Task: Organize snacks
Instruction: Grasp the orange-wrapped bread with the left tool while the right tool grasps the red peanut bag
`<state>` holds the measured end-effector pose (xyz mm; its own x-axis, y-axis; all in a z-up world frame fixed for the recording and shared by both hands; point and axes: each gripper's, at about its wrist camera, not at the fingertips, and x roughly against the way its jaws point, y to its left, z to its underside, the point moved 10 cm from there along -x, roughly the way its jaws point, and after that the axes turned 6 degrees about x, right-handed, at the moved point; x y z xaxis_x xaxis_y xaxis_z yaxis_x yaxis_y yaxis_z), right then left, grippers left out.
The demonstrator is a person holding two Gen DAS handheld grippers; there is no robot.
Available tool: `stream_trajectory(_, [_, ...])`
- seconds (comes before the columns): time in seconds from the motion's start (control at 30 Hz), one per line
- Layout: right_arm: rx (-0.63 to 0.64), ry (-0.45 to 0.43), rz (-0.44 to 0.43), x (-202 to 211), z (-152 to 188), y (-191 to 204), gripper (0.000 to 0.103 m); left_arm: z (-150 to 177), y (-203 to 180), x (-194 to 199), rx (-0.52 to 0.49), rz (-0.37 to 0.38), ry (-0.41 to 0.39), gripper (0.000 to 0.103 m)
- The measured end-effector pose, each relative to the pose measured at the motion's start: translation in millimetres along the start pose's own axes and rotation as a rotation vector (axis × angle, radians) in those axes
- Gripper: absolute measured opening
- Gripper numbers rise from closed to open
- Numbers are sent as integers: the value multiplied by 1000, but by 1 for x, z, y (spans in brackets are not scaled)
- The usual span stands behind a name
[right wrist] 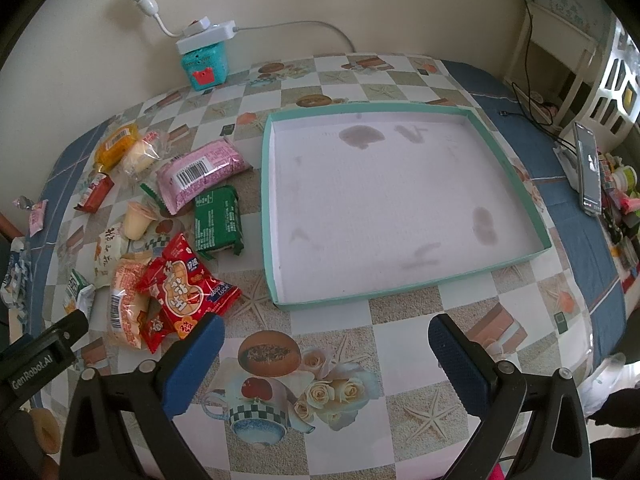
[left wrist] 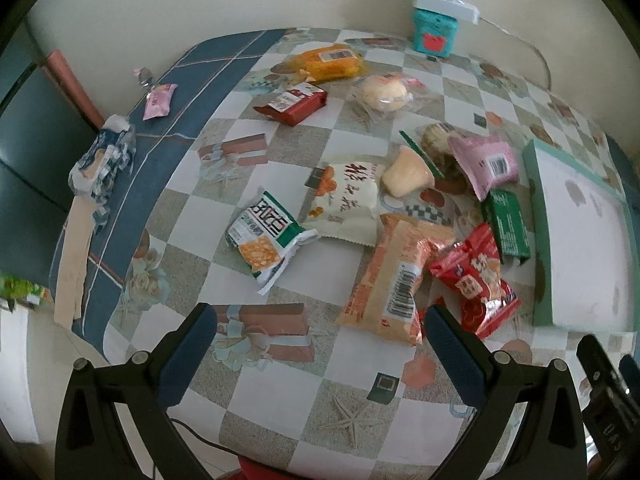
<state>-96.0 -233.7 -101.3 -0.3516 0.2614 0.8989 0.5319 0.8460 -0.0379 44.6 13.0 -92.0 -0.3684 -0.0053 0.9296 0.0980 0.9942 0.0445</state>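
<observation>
Both grippers spread wide, holding nothing: left gripper (left wrist: 320, 328), right gripper (right wrist: 326, 338). Snacks piled off right gripper's left finger, red packet (right wrist: 186, 288) nearest; tray (right wrist: 508, 184) ahead, bare. Risk: overlapping packets, pinch drags two.

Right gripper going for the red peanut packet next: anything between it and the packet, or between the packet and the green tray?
Nothing visible blocks either path. The right gripper is open over bare tablecloth, with the red peanut packet just off its left finger. Between the packet and the green tray lies only tablecloth; the dark green packet sits farther back, beside that path.
</observation>
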Motion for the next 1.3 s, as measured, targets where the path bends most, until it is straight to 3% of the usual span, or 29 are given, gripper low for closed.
stream_trajectory(0.17, [34,1,-41,-5,-11,18,103,-5,28,-10,160,8,36,103])
stream_trajectory(0.43, [174,38,-80,-27,-19,74,103,-3,29,-36,263,71,142,103])
stream_trajectory(0.6, [266,89,-84,-50,-15,98,103,-2,20,-57,264,51,214,103])
stream_trajectory(0.97, [308,111,-142,-66,-14,116,100,-18,-2,-55,203,67,169,103])
stream_trajectory(1.3, [315,146,-204,-74,-8,123,79,-9,-36,-53,137,104,186,103])
